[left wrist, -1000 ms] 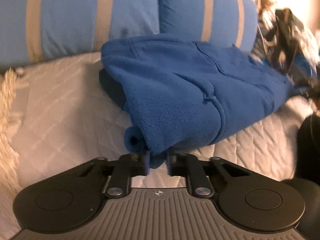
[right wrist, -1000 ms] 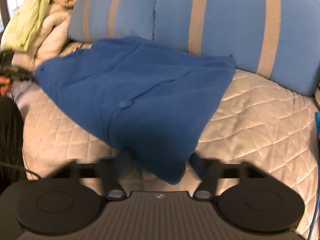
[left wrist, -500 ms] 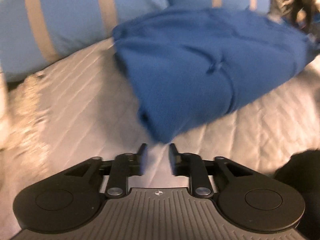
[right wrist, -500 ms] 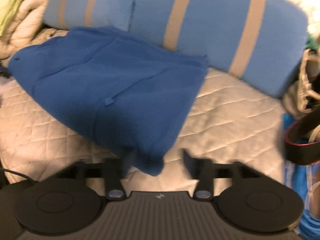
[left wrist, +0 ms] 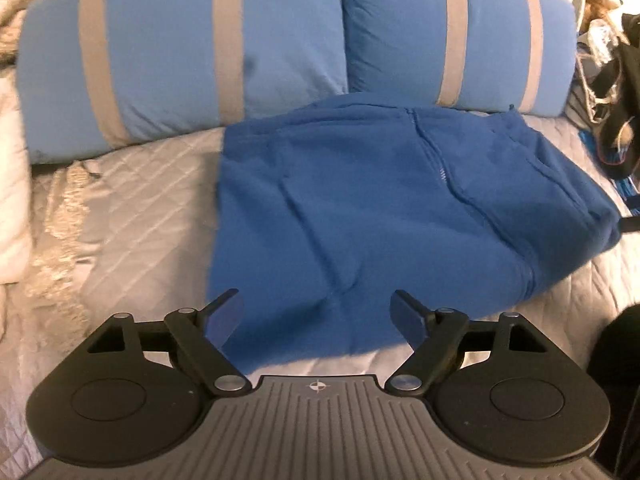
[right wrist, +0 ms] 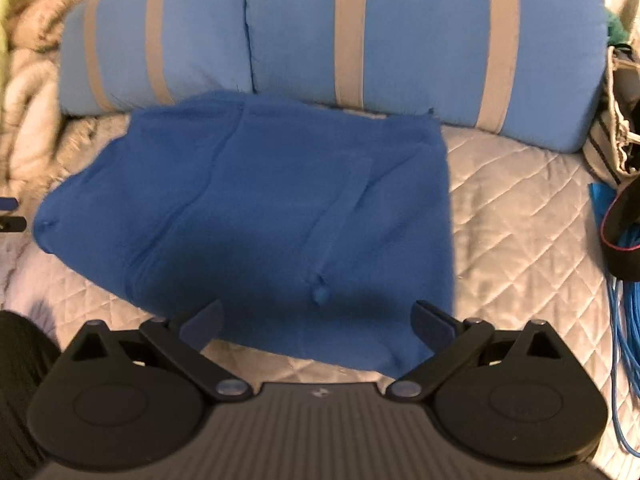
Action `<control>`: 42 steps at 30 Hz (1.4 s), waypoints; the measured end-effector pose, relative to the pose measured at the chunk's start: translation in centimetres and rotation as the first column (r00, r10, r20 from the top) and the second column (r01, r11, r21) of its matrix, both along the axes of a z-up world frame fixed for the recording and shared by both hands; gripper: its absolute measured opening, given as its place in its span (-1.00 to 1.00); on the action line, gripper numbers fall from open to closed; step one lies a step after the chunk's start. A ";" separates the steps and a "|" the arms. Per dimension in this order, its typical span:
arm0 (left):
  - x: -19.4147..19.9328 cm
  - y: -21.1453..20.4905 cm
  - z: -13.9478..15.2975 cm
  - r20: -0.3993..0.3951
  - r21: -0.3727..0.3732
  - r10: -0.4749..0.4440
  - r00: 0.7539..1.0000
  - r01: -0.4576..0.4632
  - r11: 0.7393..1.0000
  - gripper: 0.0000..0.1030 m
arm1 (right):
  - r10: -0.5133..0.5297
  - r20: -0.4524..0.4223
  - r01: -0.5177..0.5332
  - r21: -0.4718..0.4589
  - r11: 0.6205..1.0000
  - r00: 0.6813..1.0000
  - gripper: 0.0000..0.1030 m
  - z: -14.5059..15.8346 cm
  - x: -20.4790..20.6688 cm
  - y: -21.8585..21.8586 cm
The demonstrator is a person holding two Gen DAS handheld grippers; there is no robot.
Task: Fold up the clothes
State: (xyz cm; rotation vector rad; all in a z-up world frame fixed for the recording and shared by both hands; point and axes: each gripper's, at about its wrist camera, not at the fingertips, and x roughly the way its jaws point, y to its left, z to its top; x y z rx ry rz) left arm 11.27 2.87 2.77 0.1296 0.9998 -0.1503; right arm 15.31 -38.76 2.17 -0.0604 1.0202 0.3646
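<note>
Fleece garment (left wrist: 360, 208): solid royal blue, no pattern. Behind it, pillows (left wrist: 180, 52): light blue with grey-beige vertical stripes. Beneath it, quilted bedspread (right wrist: 520, 208): pale silver-white, diamond stitching. Right of it, cable (right wrist: 624, 320): bright blue. Left of it, blanket (right wrist: 24, 92): cream. Gripper bodies: black, with dark blue pads (left wrist: 224, 314).

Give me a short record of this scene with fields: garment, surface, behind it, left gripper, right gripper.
garment: blue fleece, folded, lying flat
surface: quilted bedcover
behind it: two blue pillows with grey stripes
left gripper: jaws opening, above the fleece's near edge, not gripping it
right gripper: jaws opening, nothing gripped
</note>
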 end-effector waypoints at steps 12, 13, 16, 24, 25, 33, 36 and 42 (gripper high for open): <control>5.8 0.1 -9.8 -0.207 0.031 0.198 0.958 -0.196 0.980 1.00 | -0.048 -0.163 0.026 -0.135 0.991 0.985 1.00 -8.6 5.1 5.8; 5.7 0.4 -9.9 -0.206 0.020 0.192 0.960 -0.192 0.981 1.00 | -0.043 -0.158 0.025 -0.119 0.993 0.987 0.99 -8.8 5.1 5.6; 5.4 1.2 -10.2 -0.198 -0.008 0.178 0.964 -0.183 0.983 1.00 | -0.029 -0.179 0.016 -0.075 0.997 0.983 0.98 -9.0 5.4 4.8; 4.9 1.8 -9.9 -0.205 0.006 0.175 0.963 -0.178 0.984 1.00 | -0.032 -0.133 0.020 -0.089 0.996 0.991 0.98 -8.8 4.5 4.8; 5.1 2.0 -9.8 -0.217 0.003 0.173 0.961 -0.177 0.984 1.00 | -0.028 -0.138 0.016 -0.086 0.996 0.990 0.98 -8.7 4.5 4.7; 5.3 4.0 -7.4 -0.299 -0.047 0.071 0.952 -0.089 0.995 1.00 | 0.028 -0.199 -0.042 -0.067 0.997 0.980 0.99 -6.4 4.7 3.6; 4.6 4.4 -5.6 -0.255 -0.104 0.059 0.965 -0.088 0.991 1.00 | 0.043 -0.162 -0.051 -0.044 0.998 0.986 0.99 -4.6 4.3 3.3; 5.7 3.5 -3.5 -0.074 -0.172 0.052 0.996 -0.064 0.983 1.00 | 0.010 -0.003 -0.009 0.082 0.997 1.000 0.99 -2.0 5.9 3.1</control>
